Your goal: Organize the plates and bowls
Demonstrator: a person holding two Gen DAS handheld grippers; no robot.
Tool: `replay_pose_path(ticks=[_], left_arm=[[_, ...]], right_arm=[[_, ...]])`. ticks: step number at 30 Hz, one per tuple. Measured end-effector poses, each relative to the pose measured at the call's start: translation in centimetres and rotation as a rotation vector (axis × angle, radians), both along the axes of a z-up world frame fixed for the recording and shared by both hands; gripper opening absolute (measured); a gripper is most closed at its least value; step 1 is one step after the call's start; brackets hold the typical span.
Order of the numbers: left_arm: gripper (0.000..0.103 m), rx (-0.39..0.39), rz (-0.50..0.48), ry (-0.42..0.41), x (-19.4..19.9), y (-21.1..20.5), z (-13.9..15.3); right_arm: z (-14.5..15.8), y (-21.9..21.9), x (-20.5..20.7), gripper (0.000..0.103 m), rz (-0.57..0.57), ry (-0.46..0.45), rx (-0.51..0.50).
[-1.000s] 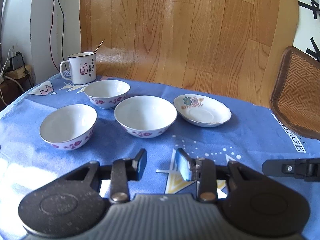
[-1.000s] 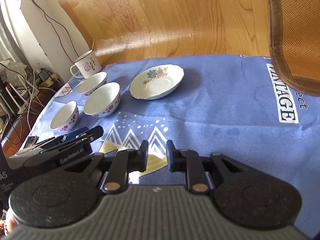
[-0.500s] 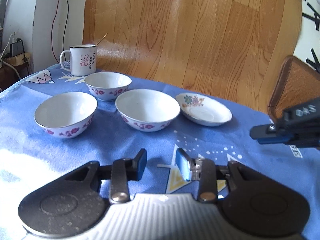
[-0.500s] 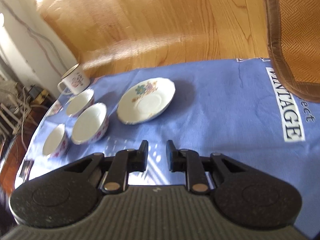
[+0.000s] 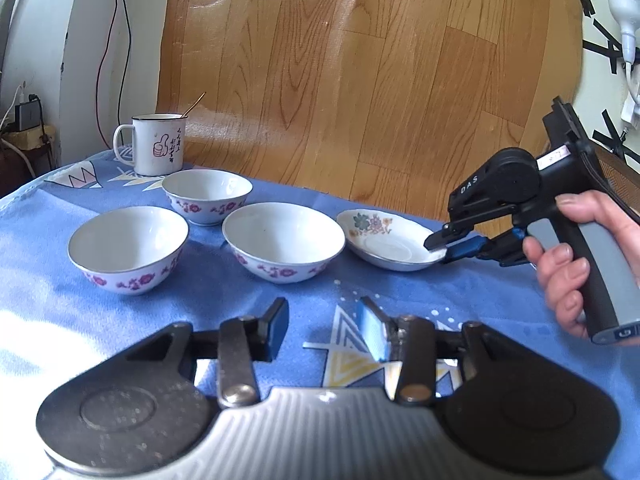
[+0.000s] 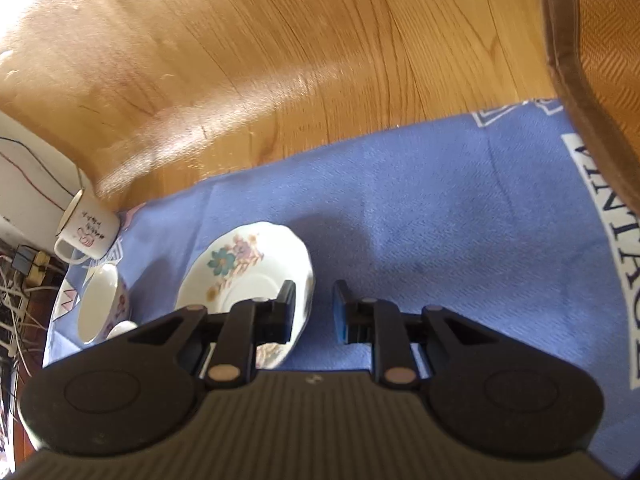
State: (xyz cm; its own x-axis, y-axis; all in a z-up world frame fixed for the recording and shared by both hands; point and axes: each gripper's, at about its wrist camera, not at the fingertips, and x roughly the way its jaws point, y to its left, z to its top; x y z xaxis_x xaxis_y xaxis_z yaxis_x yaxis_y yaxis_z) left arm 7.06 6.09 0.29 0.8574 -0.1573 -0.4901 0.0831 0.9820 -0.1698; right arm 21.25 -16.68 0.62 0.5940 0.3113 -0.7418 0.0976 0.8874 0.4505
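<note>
Since the earlier frame, the right gripper [image 5: 439,249] has swung in from the right edge of the left wrist view to the floral plate [image 5: 390,242], one finger above the near right rim and one below it; its jaws have just been closing around that rim, though whether the pads press yet cannot be told. The plate sits on the blue cloth [image 5: 48,312] just right of three white bowls [image 5: 284,240], which look untouched. The left gripper [image 5: 326,328] hovers over bare cloth, its jaws having just opened a little, nothing between them. From the right wrist view, the plate's [image 6: 240,272] rim lies between the right gripper's [image 6: 314,308] fingers. Glazed ceramic should be stiff, slick and chippable, so the thin rim is the sensible hold. That view is blurred; the bowls [image 6: 100,304] are mostly cut off at its left.
</note>
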Motion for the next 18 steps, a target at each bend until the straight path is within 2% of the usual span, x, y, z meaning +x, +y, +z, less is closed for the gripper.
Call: replay_pose_path(ticks=[1,10,13,18], left_arm=[[0.039,-0.003,0.001,0.001,0.0,0.0,0.0],[0.040,-0.020,-0.011,0.005,0.0,0.2,0.0],[0.047,-0.059,-0.061,0.008,-0.1,0.6,0.0],[0.049,-0.158,-0.139,0.059,0.6,0.7,0.4]], right_arm=[[0.1,0.2,0.0,0.008,0.005,-0.002,0.002],[1.1,-1.7,-3.3,0.008,0.042,-0.012,0.019],[1.4,-2.9,-5.8,0.008,0.068,-0.003,0.036],[1.1,-4.5,-10.3,0.008,0.103,0.014,0.082]])
